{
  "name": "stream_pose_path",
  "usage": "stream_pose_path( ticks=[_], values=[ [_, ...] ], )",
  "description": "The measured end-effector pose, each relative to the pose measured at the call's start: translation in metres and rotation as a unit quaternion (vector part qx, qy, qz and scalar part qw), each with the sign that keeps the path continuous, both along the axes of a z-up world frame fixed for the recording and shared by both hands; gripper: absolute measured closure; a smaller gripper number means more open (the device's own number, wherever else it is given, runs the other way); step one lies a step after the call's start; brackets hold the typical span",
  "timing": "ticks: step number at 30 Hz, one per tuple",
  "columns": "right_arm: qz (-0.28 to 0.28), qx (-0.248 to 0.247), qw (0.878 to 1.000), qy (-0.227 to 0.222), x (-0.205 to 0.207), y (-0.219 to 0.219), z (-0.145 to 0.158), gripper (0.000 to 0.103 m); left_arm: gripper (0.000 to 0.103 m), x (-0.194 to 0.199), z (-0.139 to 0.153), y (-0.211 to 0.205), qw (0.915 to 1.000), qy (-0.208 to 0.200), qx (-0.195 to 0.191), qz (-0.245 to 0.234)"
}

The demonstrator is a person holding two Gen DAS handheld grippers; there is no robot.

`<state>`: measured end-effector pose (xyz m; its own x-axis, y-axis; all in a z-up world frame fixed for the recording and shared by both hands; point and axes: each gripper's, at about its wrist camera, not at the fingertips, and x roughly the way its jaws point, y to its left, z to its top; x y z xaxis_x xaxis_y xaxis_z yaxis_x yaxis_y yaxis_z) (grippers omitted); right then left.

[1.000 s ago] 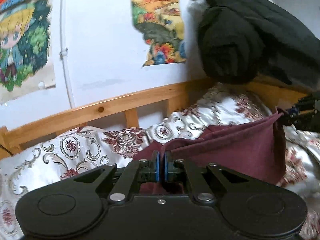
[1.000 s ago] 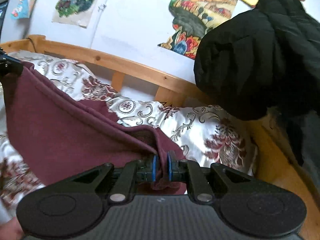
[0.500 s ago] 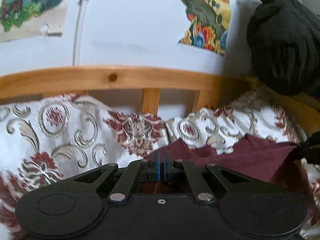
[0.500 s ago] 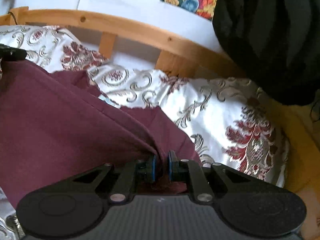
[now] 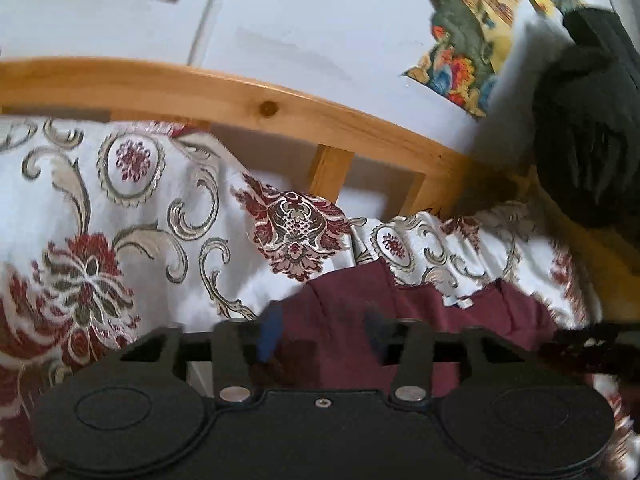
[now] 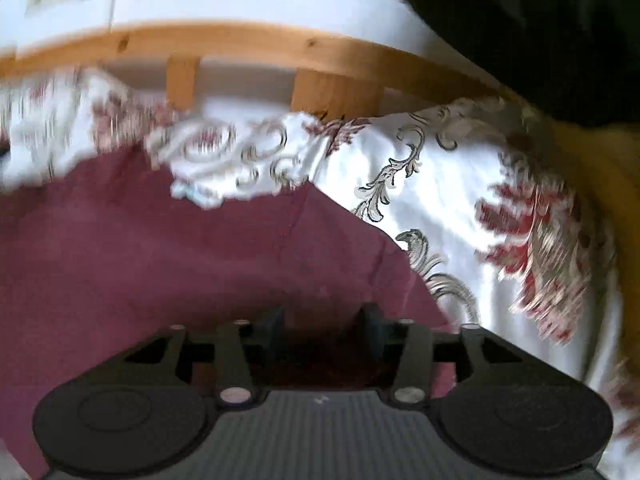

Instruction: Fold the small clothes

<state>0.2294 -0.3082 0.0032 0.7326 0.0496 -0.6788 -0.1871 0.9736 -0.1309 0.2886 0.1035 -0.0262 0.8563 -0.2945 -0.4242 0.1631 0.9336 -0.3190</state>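
A maroon garment (image 5: 424, 312) lies flat on the patterned bedspread (image 5: 120, 208). In the left wrist view my left gripper (image 5: 322, 332) is open just above the garment's left corner, with blue-padded fingers (image 5: 269, 334) apart. In the right wrist view the garment (image 6: 160, 248) spreads wide to the left, and my right gripper (image 6: 326, 330) is open over its right corner. Neither gripper holds cloth. The right gripper's dark tip shows at the left view's right edge (image 5: 592, 340).
A wooden bed rail (image 5: 248, 100) runs along the far side against a white wall with posters (image 5: 468, 40). A black jacket (image 5: 592, 120) hangs at the right; it also shows in the right wrist view (image 6: 540, 32). The bedspread (image 6: 480, 200) surrounds the garment.
Both grippers came down toward the bed and opened, letting go of the maroon garment they had held up. The garment now lies flat on the bedspread.
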Motion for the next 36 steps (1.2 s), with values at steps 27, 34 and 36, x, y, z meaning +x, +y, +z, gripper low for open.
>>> stream_pose_path(
  ticks=[27, 34, 36],
  values=[
    [-0.036, 0.083, 0.996, -0.004, -0.005, -0.027, -0.022, 0.091, 0.103, -0.005, -0.031, -0.027, 0.9936, 0.017, 0.088, -0.069],
    [-0.035, 0.064, 0.994, -0.081, -0.018, -0.023, 0.007, 0.099, 0.103, -0.017, -0.001, -0.007, 0.9943, -0.08, 0.071, 0.0],
    [-0.034, 0.057, 0.993, -0.1, -0.019, -0.022, 0.015, 0.099, 0.103, -0.016, 0.0, -0.001, 0.9952, -0.08, 0.056, 0.003]
  ],
)
